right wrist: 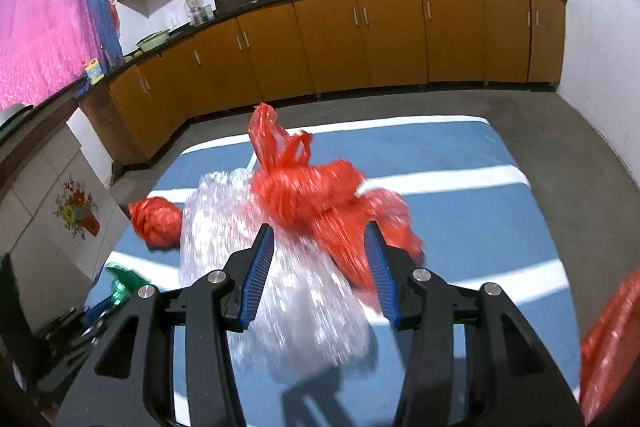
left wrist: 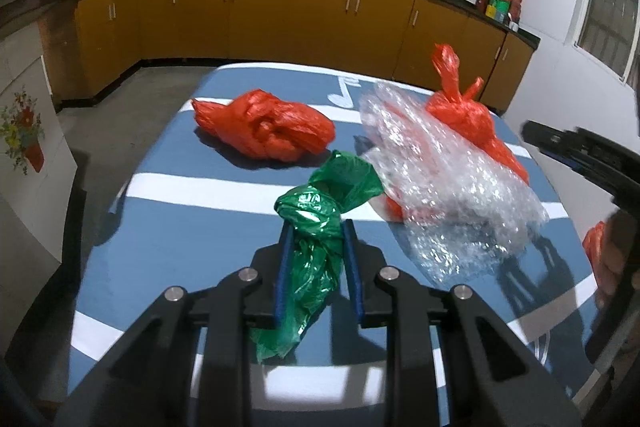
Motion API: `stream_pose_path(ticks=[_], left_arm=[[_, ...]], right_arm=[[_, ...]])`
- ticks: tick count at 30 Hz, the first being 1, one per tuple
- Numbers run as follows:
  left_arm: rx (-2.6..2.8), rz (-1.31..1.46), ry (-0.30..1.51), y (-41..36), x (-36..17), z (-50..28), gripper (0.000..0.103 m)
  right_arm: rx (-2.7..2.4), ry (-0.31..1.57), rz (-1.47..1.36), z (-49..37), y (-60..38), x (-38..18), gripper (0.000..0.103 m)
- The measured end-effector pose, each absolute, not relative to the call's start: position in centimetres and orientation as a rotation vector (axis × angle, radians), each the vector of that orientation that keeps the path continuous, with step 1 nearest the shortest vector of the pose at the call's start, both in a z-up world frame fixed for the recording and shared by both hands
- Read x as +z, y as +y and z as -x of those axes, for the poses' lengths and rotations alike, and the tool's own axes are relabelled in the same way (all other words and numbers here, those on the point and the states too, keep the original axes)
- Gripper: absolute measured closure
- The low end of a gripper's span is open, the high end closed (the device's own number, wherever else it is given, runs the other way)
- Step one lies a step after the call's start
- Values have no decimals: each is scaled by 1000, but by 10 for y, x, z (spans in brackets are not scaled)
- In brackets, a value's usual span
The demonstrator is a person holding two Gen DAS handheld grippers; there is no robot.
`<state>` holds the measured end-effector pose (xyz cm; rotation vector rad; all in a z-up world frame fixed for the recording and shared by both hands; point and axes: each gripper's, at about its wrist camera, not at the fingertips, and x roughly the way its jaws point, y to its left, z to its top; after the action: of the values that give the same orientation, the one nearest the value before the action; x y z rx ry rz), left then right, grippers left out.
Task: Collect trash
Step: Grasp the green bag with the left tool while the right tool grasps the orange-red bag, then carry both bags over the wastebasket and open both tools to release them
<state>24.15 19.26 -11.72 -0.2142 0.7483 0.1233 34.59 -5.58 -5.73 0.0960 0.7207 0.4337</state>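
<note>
My left gripper (left wrist: 316,227) is shut on a crumpled green plastic bag (left wrist: 320,211) above the blue and white striped table (left wrist: 180,223). A crumpled red bag (left wrist: 264,127) lies further back on the table. A knotted red bag (left wrist: 460,107) and a sheet of clear bubble wrap (left wrist: 448,179) sit to the right. In the right wrist view my right gripper (right wrist: 320,239) is open, its fingers on either side of the bubble wrap (right wrist: 296,307) and the knotted red bag (right wrist: 316,195), both blurred. The other red bag (right wrist: 156,219) and the green bag (right wrist: 124,283) show at the left.
Yellow kitchen cabinets (left wrist: 280,11) with a black counter run along the far wall, with woks and jars on top. Grey floor (right wrist: 400,103) surrounds the table. Another red plastic piece (right wrist: 612,339) shows at the right edge. A pink cloth (right wrist: 40,39) hangs at the left.
</note>
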Motion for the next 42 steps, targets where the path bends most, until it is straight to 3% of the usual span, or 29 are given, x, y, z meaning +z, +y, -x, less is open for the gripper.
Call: stream_pose_path(ticks=[3,5,13,15,18,20,42], left_arm=[[136,227,740,199,-115,-243,79],[143,233,738,203,-114,-244,79],[141,238,738,204,-115,-249,79],[138,238,739,202,-116,-249,79],[131,238,740,199,-117,-250,78],[128,236,739,198,-117,-250,79],[22,206,661,152,-71,-231,79]], right_arm=[[452,721,-65,-361,-40,-59,50],[461,715,-63,-368,-34,-60,34],[445,801,-3,-390,-26,-82,33],[444,829,11,-390,-27,-89,52],[444,856,15,-388,-32,-94,70],[450,857,-6,-384,-38,-93,77],[397,766,-144,-307,-131,-52,78]])
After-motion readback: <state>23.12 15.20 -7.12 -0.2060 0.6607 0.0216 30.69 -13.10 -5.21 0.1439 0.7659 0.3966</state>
